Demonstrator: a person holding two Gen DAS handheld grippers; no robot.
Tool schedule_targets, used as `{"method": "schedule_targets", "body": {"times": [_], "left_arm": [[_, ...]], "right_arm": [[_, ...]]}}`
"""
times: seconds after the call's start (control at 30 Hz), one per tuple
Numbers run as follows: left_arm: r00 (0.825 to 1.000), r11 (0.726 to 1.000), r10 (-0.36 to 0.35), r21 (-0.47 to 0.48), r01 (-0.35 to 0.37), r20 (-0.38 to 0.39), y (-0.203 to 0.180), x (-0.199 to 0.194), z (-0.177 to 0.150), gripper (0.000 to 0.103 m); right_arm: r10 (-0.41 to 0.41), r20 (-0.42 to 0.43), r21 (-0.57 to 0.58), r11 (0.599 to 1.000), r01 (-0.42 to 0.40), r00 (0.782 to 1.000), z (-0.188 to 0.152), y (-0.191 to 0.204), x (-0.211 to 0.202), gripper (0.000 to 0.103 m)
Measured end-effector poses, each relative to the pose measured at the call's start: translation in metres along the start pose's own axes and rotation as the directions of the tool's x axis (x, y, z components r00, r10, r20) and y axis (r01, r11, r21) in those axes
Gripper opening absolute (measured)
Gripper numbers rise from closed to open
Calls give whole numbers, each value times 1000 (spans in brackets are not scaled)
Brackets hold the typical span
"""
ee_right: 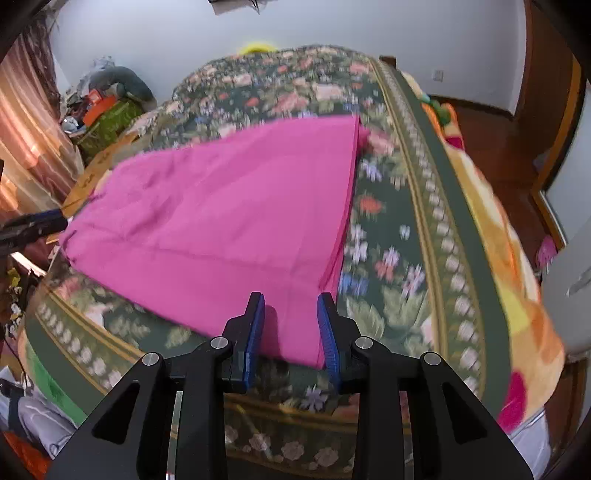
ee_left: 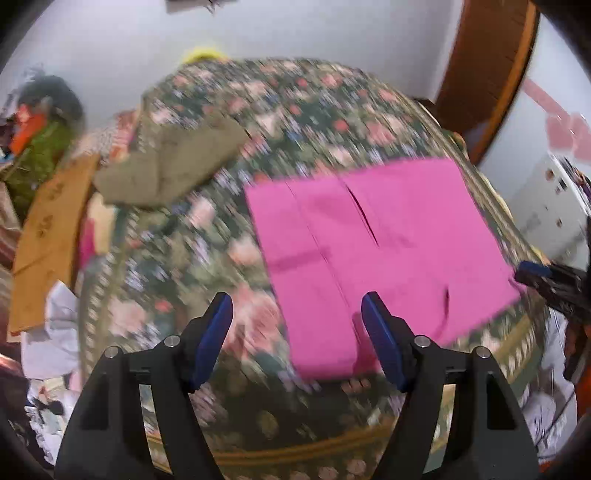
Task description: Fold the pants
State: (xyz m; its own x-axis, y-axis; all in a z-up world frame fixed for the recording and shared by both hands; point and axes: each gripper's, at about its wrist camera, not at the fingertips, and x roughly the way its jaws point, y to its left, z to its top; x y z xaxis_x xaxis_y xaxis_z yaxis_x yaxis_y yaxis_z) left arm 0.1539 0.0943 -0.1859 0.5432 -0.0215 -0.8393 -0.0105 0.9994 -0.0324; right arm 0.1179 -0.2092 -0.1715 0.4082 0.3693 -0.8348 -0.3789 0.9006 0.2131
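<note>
Floral bedspread (ee_right: 424, 206), white wall (ee_right: 332, 26), wooden floor (ee_right: 491, 147), curtains (ee_right: 26, 122)

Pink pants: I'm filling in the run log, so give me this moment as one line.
pink pants: folded flat on floral bedspread | left gripper: open, empty | right gripper: open over near corner

Soft, even indoor light, no glare. Motion blur smears the floral bedspread (ee_left: 192, 236) in both views, worst in the left; fisheye bending darkens the corners.

The pants (ee_right: 221, 206) are seen as smooth, matt pink cloth, laid on a woven floral bedspread (ee_right: 391, 229). The jaws are faced with ribbed blue pads (ee_right: 255, 332) on matt black plastic.
</note>
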Motion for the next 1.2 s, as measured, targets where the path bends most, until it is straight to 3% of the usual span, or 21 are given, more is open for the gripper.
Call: {"method": "schedule_targets", "body": {"times": [0.3, 0.47, 0.67, 0.73, 0.8, 0.83, 0.87, 0.93, 0.97, 1.07, 1.2], "left_arm": [[999, 998, 41, -54, -39, 34, 30, 24, 63, 73], [1000, 994, -19, -109, 16, -24, 41, 64, 78, 73], [994, 989, -56, -144, 42, -94, 46, 107, 82, 72], [988, 980, -116, -174, 97, -103, 49, 118, 79, 67], [975, 962, -188, -222, 158, -121, 52, 127, 74, 54], [971, 955, -207, -241, 174, -117, 54, 130, 70, 54], [973, 955, -206, -240, 176, -104, 53, 129, 69, 53], [977, 960, -193, -223, 169, -87, 50, 125, 66, 48], [980, 963, -184, -216, 163, -81, 48, 123, 65, 44], [986, 970, -158, -194, 145, -53, 43, 116, 62, 26], [998, 987, -39, -154, 32, -43, 37, 113, 55, 26]], "right_arm": [[-26, 136, -39, 999, 32, 990, 54, -10, -20, 35], [-56, 127, -33, 998, 61, 990, 83, -27, 5, 35], [-38, 91, -16, 999, 40, 995, 116, -47, 50, 35], [-21, 77, -5, 1000, 21, 997, 127, -53, 68, 35], [-7, 68, -7, 1000, 8, 998, 134, -58, 81, 35], [-5, 63, 4, 1000, 5, 998, 137, -61, 88, 35], [4, 55, 13, 1000, -5, 998, 139, -64, 94, 35], [36, 49, 38, 999, -38, 998, 141, -69, 105, 21], [47, 41, 37, 998, -48, 998, 141, -70, 110, 8], [18, 38, -19, 1000, -17, 999, 135, -61, 120, 7], [-45, 62, -55, 997, 48, 997, 133, -55, 116, 4]]}}
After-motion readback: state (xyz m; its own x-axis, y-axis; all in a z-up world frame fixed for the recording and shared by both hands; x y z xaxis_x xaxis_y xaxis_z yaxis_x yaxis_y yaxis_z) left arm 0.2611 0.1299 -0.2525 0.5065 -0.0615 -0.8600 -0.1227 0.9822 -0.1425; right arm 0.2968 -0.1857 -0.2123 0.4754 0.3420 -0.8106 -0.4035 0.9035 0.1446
